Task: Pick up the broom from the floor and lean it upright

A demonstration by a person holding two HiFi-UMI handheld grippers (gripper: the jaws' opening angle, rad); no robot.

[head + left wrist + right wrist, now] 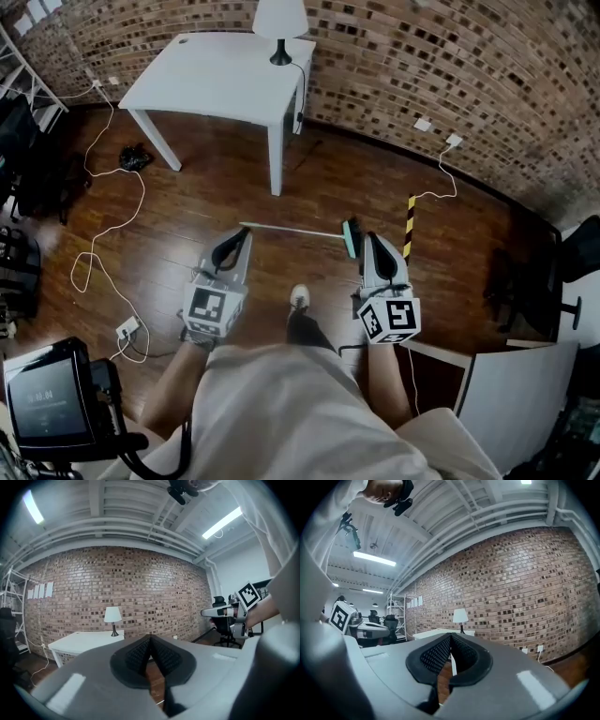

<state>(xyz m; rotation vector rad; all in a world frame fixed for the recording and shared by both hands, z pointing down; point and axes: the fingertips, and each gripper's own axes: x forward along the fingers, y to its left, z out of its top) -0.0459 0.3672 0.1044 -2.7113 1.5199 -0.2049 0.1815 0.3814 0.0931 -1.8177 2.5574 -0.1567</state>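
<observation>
Broom point(295, 230) lies flat on floor point(187, 216) | both arms reach forward, level | left tool point(242, 236) closed, empty, above broom handle's end | right tool point(373, 242) closed, empty, just beside broom head

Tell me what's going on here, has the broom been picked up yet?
Not yet. A person stands holding a tool in each hand. The left tool and right tool both have their jaws together with nothing between them. The broom lies flat on the wooden floor just ahead, in front of the white table, and neither tool grips it.
</observation>
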